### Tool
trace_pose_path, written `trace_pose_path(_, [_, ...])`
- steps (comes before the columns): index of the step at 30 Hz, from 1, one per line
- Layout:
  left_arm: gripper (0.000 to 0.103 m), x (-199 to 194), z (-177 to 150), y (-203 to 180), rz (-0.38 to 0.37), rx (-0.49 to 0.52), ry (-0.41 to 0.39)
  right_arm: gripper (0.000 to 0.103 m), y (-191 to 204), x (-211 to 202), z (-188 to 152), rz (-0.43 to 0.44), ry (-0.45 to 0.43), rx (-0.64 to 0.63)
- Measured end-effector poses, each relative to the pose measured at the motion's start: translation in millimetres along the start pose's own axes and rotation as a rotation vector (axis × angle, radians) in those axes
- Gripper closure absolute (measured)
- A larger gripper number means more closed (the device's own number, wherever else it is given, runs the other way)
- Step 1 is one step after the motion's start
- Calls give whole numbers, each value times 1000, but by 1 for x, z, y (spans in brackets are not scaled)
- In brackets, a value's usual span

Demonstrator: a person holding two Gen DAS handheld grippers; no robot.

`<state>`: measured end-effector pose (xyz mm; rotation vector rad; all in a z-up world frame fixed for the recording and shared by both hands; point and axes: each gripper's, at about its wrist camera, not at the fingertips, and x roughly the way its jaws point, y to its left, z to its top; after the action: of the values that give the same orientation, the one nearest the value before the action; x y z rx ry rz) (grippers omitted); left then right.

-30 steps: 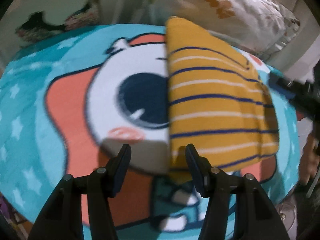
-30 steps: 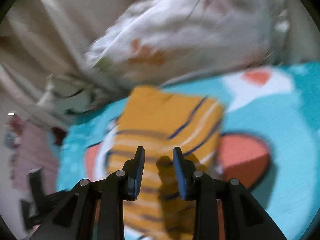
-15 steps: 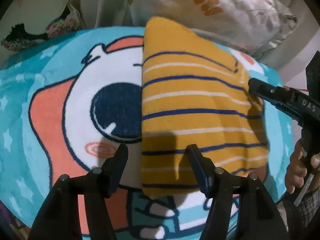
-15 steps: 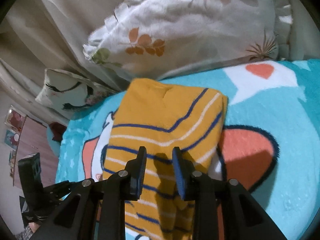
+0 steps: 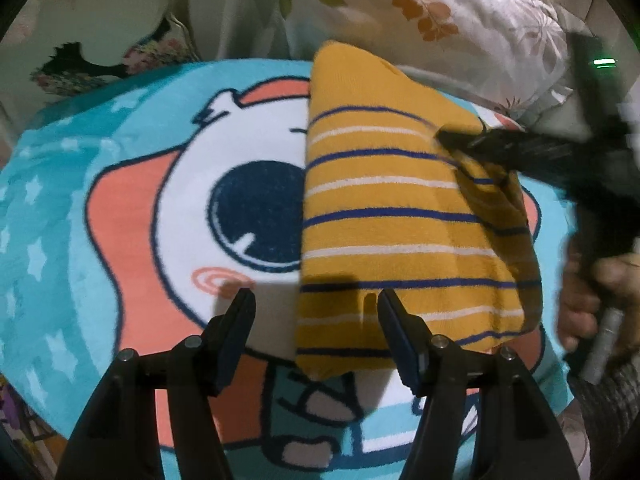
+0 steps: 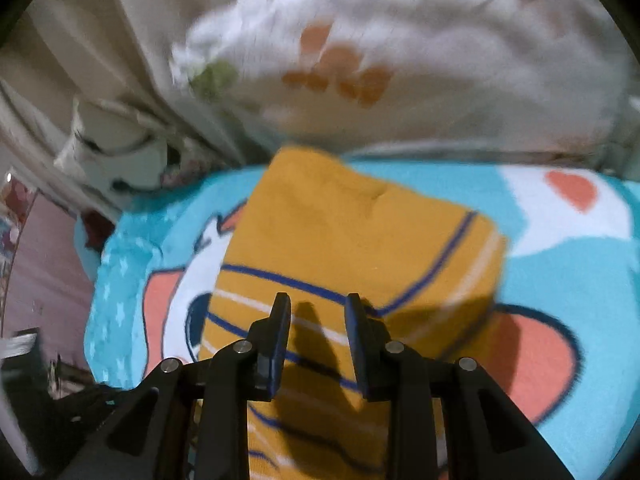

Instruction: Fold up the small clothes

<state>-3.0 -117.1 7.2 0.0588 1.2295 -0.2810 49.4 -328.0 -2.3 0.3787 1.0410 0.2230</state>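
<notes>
A mustard-yellow garment with navy and white stripes point(image 5: 400, 216) lies folded into a long strip on a cartoon-print blanket point(image 5: 120, 208). My left gripper point(image 5: 316, 300) is open, its jaws wide apart over the garment's near left corner. My right gripper point(image 6: 318, 304) is open with a narrower gap and hovers over the garment point(image 6: 340, 248) without holding it. It also shows in the left wrist view point(image 5: 520, 152), blurred, over the garment's far right edge.
A white pillow with orange leaf print point(image 5: 460, 20) lies behind the blanket, and a second pillow with a dark pattern point(image 5: 100, 40) sits at the back left. Beige sheet fabric point(image 6: 100, 40) fills the background. The person's hand point(image 5: 592, 300) is at the right edge.
My right gripper has swung inward over the garment's far right part and is blurred from motion. My left gripper has drawn back a little toward the garment's near corner.
</notes>
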Motion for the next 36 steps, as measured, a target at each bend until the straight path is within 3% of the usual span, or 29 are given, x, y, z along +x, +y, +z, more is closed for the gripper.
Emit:
trace_pose_path(2, [40,-9,-4,5,22,-9,-14,73,3,22,-1,-47,33,-52])
trace_pose_path(5, [40,-23,-8,11,52,-22,-49,73,15,11,3,-87,16,-63])
trace_pose_path(8, [40,-32,-9,17,68,-31,-88,73,39,-9,5,-34,-56,-113])
trace_pose_path(12, [40,-39,-11,21,86,-47,-126,67,64,14,-1,-12,0,-190])
trace_pose_path(14, [40,-44,-12,19,105,-46,-148,63,58,40,-7,-30,72,-190])
trace_pose_path(17, [34,-56,-17,18,148,-30,-200,62,51,25,-11,-12,31,-146])
trace_pose_path(22, [26,-68,-22,24,203,-51,-255,62,44,-22,-34,88,-50,-118])
trace_pose_path(24, [23,-71,-23,25,224,-61,-267,61,26,-20,-52,103,-14,-75])
trace_pose_path(26, [22,-74,-25,25,249,-55,-276,64,10,-7,-68,63,14,-30])
trace_pose_path(28, [21,-78,-29,26,273,-62,-289,68,-13,-14,-77,123,0,55])
trace_pose_path(30, [13,-80,-33,27,296,-76,-288,68,-28,-25,-85,144,-18,111])
trace_pose_path(32, [12,-80,-36,29,271,-80,-280,67,-31,-35,-93,130,-35,115])
trace_pose_path(34, [12,-72,-36,29,218,-65,-215,67,-30,-42,-101,104,-43,107])
trace_pose_path(36, [12,-65,-38,23,223,-40,-177,67,-26,-44,-111,73,-32,102])
